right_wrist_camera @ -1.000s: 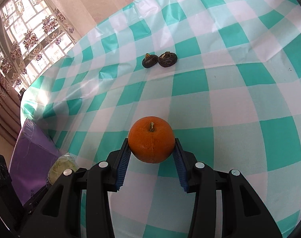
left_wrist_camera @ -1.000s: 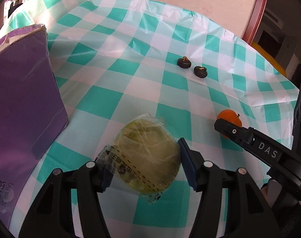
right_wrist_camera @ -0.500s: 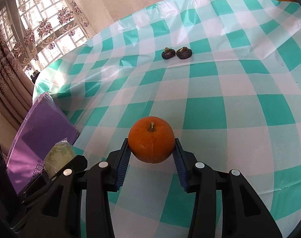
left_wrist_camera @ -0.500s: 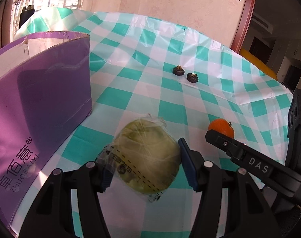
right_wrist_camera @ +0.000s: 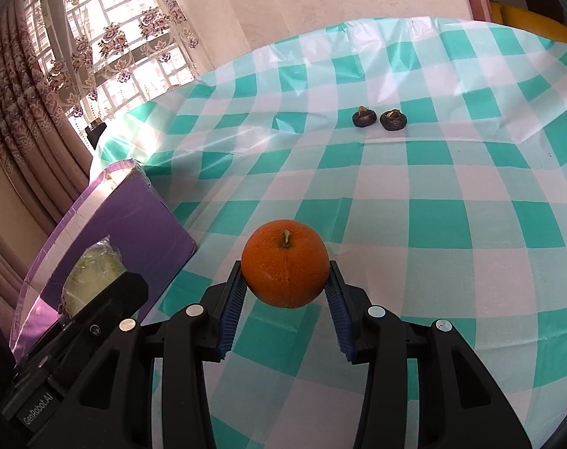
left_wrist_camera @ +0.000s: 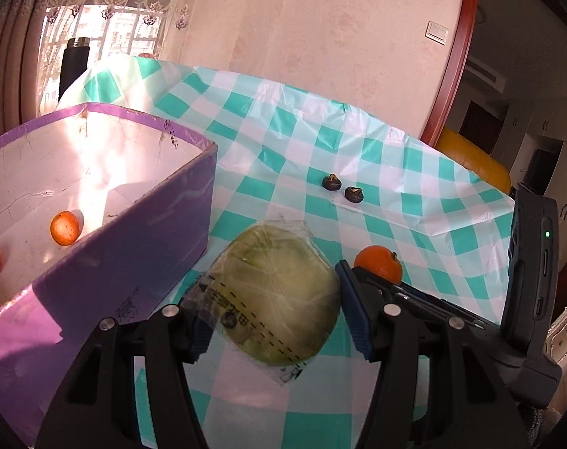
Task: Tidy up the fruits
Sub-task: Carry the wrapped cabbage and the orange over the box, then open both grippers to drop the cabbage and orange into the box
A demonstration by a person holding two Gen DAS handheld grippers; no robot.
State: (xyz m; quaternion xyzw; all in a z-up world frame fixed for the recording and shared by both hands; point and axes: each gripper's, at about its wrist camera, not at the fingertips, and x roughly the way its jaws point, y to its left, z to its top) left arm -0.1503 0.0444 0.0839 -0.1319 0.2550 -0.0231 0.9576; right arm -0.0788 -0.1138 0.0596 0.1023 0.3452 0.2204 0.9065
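Note:
My left gripper [left_wrist_camera: 272, 303] is shut on a green fruit wrapped in clear plastic [left_wrist_camera: 276, 295] and holds it above the table, beside the right wall of the purple box [left_wrist_camera: 141, 247]. My right gripper [right_wrist_camera: 285, 290] is shut on an orange [right_wrist_camera: 285, 263], lifted above the checked cloth; the orange also shows in the left wrist view [left_wrist_camera: 379, 262]. The wrapped fruit also shows in the right wrist view [right_wrist_camera: 91, 280]. Inside the box lie two small orange fruits [left_wrist_camera: 64, 228]. Two dark brown fruits [right_wrist_camera: 379, 118] lie together farther back on the table.
The round table carries a green and white checked plastic cloth [right_wrist_camera: 451, 224]. A dark bottle [left_wrist_camera: 74, 63] stands behind the box near the window. A yellow seat [left_wrist_camera: 470, 157] is past the table's far right edge.
Both grippers have risen with their fruits. The left view now looks over the box wall into its inside, and the box has come closer.

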